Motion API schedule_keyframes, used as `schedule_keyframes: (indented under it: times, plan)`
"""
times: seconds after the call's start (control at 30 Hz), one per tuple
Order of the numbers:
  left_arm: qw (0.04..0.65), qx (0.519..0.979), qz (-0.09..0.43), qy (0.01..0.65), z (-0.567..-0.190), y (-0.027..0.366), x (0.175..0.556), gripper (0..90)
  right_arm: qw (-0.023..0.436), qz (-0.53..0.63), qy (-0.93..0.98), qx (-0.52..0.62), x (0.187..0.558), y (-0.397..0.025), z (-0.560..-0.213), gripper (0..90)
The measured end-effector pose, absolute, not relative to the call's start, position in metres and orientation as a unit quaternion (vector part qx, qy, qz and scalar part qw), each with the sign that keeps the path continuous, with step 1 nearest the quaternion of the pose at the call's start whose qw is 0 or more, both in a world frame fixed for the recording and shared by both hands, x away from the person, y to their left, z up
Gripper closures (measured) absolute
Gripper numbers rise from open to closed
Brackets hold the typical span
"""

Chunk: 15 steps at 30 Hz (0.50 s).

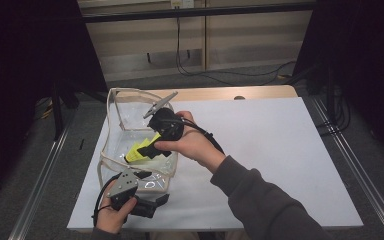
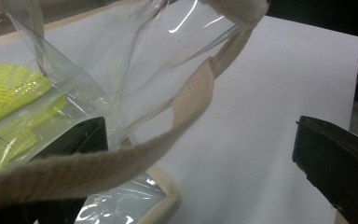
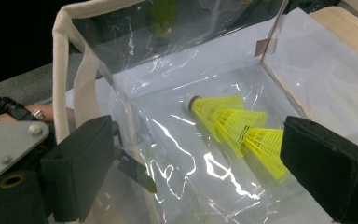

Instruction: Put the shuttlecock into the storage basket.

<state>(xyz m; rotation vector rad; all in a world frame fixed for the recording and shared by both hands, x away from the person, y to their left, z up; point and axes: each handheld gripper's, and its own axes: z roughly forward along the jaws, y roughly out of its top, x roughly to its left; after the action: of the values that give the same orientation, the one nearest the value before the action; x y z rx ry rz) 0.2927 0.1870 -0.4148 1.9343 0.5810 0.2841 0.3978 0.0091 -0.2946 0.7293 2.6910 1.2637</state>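
On the white table (image 1: 260,150) a clear bag (image 1: 125,112) holds stacked yellow shuttlecocks (image 3: 235,126) lying flat, cork toward its far wall, while the right gripper (image 3: 191,172) reaches down inside, jaws apart, and the left gripper (image 2: 200,154), jaws apart, straddles the near rim.
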Motion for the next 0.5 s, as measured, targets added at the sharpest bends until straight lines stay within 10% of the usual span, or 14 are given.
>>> schedule_keyframes:
  times: [0.5]
  plan:
    - [0.524,0.808,0.118,0.243,-0.415,0.187,0.292,3.6,0.027,0.428,0.875,0.224,0.387,-0.019,-0.292,9.0]
